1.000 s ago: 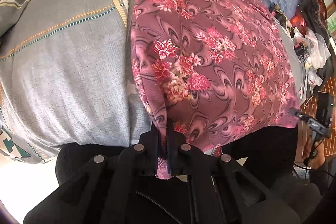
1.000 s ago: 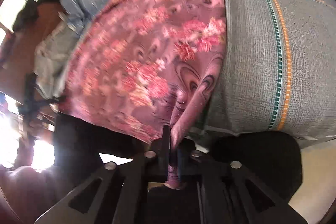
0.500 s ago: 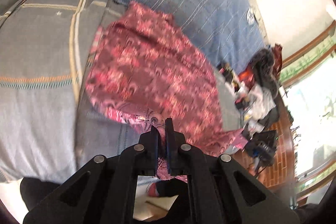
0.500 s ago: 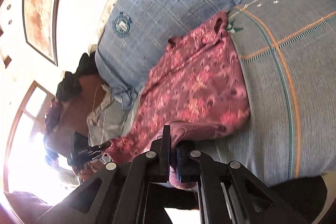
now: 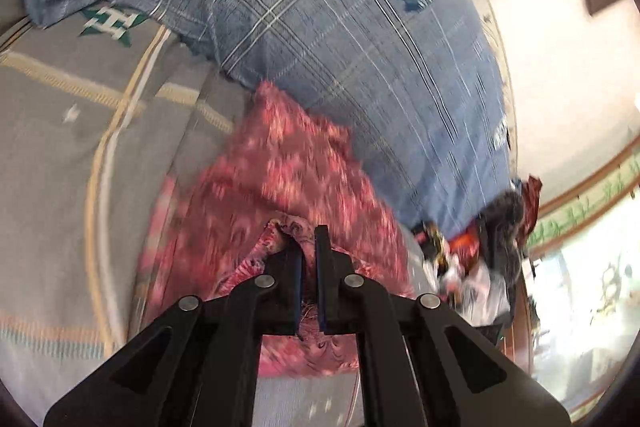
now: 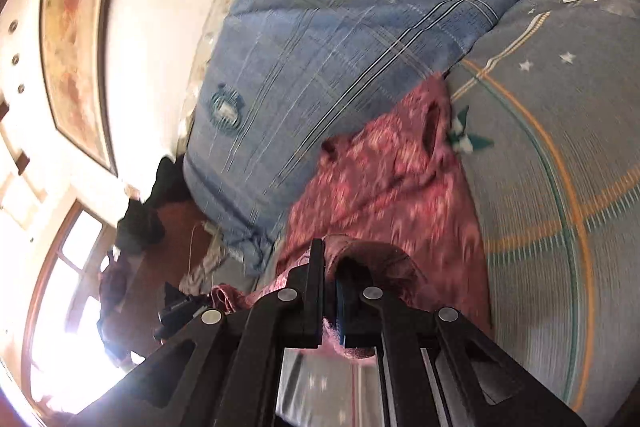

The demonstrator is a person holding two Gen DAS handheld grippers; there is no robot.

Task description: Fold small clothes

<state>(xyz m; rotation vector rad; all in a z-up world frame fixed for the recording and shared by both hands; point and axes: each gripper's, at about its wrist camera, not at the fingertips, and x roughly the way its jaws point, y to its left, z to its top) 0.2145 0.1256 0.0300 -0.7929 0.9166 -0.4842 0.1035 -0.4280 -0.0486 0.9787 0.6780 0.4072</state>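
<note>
Since the left tongs [image 5: 308,243] and right tongs [image 6: 329,259] each pinch only a thin hem of the garment [image 5: 288,179], cloth could slip free mid-fold.

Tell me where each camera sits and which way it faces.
Left wrist: on the left hand-held gripper, looking along its fingers at the red garment on the bed; only the gripper shows.
Right wrist: on the right hand-held gripper, facing the garment and the bed; only the gripper shows.
Shared: garment, bed, blue quilt.
</note>
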